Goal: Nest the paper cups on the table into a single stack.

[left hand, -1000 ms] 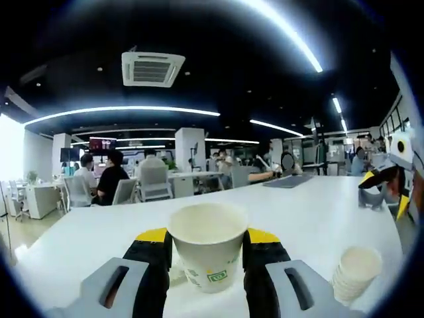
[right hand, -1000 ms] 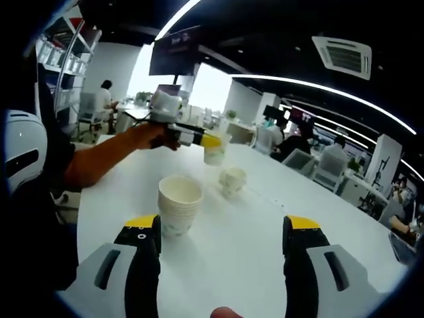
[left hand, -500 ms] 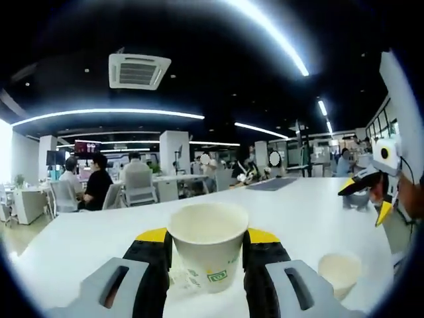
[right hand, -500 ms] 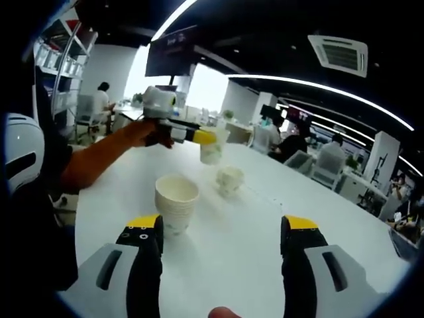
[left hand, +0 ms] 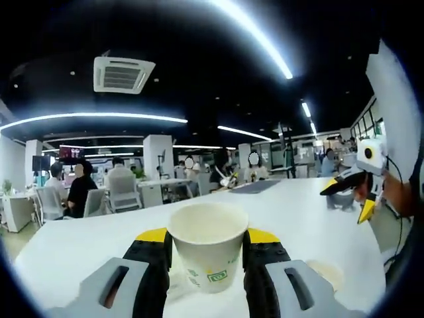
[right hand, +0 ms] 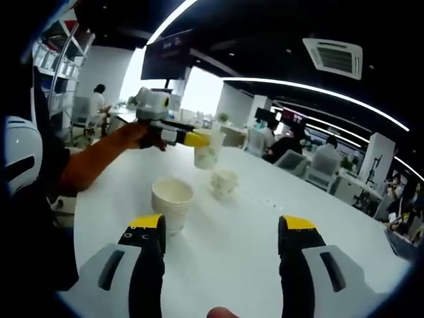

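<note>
Jaws of the left gripper (left hand: pixel 208 248) were clamped on either side of a single paper cup (left hand: pixel 207 246), which sat upright between their yellow tips with its open mouth showing and a small green mark on its wall. Just beyond and to the right, low in the left gripper view, the rim of a stack of nested cups (left hand: pixel 325 273) stood on the white bench (left hand: pixel 285 209). Farther right — above the bench — the right gripper (left hand: pixel 349 194) was held in a hand, its yellow-tipped jaws spread with nothing between them.

In the right gripper view, that gripper's own jaws rose wide apart from the bottom edge and held nothing. Ahead of them the stack of nested cups (right hand: pixel 172 203) stood upright on the bench (right hand: pixel 232 245). Past the stack, a loose cup (right hand: pixel 224 181) lay tipped on the bench surface. Beyond and to the left, a bare forearm (right hand: pixel 93 161) reached in, carrying the left gripper (right hand: pixel 201 140) with the paper cup (right hand: pixel 205 154) lifted clear above the bench.

Far off in both views were office desks, seated people (left hand: pixel 81 187), chairs and long ceiling lights (left hand: pixel 99 118) — with a ceiling vent (left hand: pixel 122 73) overhead.
</note>
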`<state>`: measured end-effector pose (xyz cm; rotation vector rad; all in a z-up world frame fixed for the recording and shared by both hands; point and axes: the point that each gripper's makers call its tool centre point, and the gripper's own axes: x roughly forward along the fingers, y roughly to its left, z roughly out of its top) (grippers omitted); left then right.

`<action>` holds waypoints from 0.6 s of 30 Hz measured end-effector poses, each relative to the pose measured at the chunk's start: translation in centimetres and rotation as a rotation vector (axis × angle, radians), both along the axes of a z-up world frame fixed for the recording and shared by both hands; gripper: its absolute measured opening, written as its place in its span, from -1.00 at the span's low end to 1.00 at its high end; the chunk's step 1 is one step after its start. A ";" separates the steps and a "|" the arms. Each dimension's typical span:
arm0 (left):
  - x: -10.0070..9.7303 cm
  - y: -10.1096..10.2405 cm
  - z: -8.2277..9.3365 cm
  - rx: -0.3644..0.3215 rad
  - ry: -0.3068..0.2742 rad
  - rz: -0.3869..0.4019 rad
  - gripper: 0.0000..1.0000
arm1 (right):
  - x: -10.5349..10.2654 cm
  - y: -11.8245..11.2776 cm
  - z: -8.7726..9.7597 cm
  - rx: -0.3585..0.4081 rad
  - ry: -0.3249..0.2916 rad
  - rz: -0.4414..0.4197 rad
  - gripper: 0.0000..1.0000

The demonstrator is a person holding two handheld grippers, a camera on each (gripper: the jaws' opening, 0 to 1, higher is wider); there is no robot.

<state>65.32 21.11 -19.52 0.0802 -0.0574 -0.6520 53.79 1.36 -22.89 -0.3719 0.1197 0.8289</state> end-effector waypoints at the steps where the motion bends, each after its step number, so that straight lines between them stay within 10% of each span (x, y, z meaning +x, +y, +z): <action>1: -0.1 -0.1 0.1 0.000 -0.003 -0.005 -0.10 | 0.0 0.0 0.1 0.003 -0.002 -0.002 0.42; 18: -3.2 -2.3 1.0 0.015 0.022 -0.062 -0.11 | 0.8 2.2 0.5 0.075 -0.030 0.079 0.29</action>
